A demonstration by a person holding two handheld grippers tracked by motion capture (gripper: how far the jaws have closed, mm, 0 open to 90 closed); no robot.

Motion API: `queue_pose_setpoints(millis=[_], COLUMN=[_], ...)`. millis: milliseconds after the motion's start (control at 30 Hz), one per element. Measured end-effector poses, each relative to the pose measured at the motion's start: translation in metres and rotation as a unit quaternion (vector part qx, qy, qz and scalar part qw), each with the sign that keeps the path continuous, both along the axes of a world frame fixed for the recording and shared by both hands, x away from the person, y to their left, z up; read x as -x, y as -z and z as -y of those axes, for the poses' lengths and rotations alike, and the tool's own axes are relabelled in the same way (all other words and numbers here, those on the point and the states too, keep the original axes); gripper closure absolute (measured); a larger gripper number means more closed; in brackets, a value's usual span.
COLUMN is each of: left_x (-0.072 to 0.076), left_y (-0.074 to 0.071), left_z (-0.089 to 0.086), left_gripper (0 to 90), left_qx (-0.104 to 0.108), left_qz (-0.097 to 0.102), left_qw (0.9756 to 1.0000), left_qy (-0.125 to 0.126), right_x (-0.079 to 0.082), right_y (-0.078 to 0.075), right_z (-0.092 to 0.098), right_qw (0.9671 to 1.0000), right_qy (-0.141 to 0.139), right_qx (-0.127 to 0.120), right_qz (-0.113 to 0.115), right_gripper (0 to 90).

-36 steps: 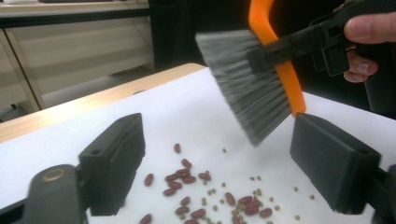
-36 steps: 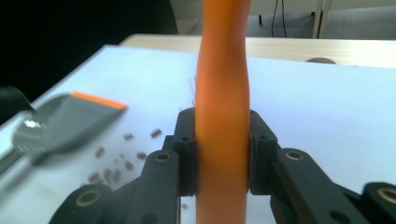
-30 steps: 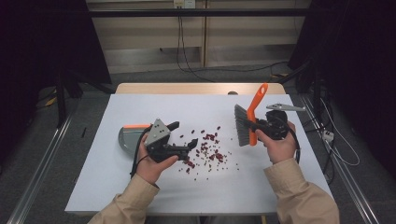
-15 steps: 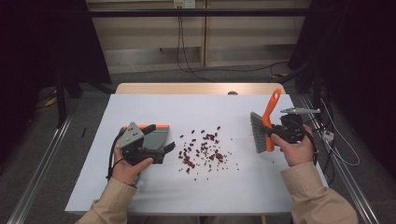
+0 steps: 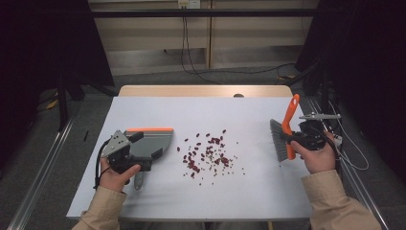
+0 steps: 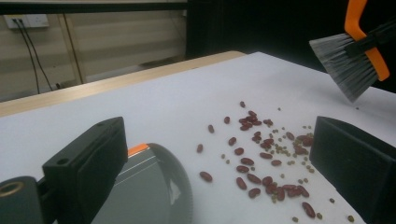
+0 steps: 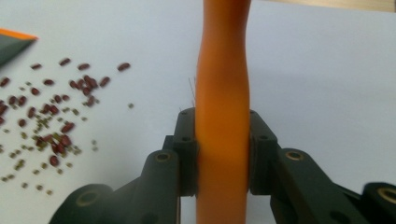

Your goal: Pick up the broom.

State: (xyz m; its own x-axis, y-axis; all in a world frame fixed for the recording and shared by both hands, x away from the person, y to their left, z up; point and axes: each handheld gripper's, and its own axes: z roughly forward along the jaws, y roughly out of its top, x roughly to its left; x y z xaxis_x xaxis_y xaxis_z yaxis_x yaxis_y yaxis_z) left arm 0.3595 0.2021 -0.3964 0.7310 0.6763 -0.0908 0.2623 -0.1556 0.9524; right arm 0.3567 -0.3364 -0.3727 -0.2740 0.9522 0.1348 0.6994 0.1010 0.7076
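Sleeves point(image 5: 335, 201) at near edge of counter point(image 5: 258, 196), one hand-held gripper in each hand.

Left hand-held gripper point(image 5: 143, 152): jaws spread wide, just been opening, nothing pinched between them. Poised low over near part of dustpan point(image 5: 155, 143), pads clear of it. Dustpan flat on counter at left, grey handle toward near edge, orange lip along far side, rounded grey flank toward the spill.

Right hand-held gripper point(image 5: 293, 140): jaws pressed together on orange handle of brush point(image 5: 283, 139), handle upright between pads, squarely seated. Bristles pointing left and down, lifted off counter, well apart from the spill.

Beans point(image 5: 207, 154) mid-counter, between dustpan and brush: loose scatter of dark red ones mixed with small greenish ones, a few strays toward far side.

Step in hand, by judgement: readying pan and brush for a sweep.

- Retake dustpan by handle; turn orange lip to face beans; press lip flat so small ones cannot slip under.
- Lower brush beyond the rightmost strays; keep bristles lightly bent, not mashed.
- Sweep in short, slow strokes toward pan; round beans likely to roll and skip if flicked.
- Gather far strays first, then main patch.
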Motion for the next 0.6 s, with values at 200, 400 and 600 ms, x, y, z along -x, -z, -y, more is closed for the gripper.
queue_pose_setpoints(millis=[200,400,600], left_x=[0.0,0.001,-0.001], left_y=[0.001,0.005,0.007], left_z=[-0.007,-0.008,-0.007], left_gripper=[4.3,4.3,4.3], left_qx=[0.001,0.0,-0.005], left_qz=[0.002,-0.004,-0.006], left_qw=[1.0,1.0,0.9999], left_qy=[-0.008,-0.009,-0.009], right_x=[0.007,0.008,-0.015], right_y=[0.002,0.013,0.023], right_z=[0.011,0.006,-0.017], right_qw=[0.9992,0.9989,0.9981], right_qy=[0.01,0.004,-0.014], right_qx=[0.037,0.029,0.052], right_qz=[-0.007,-0.038,-0.032], right_gripper=[71.3,71.3,71.2])
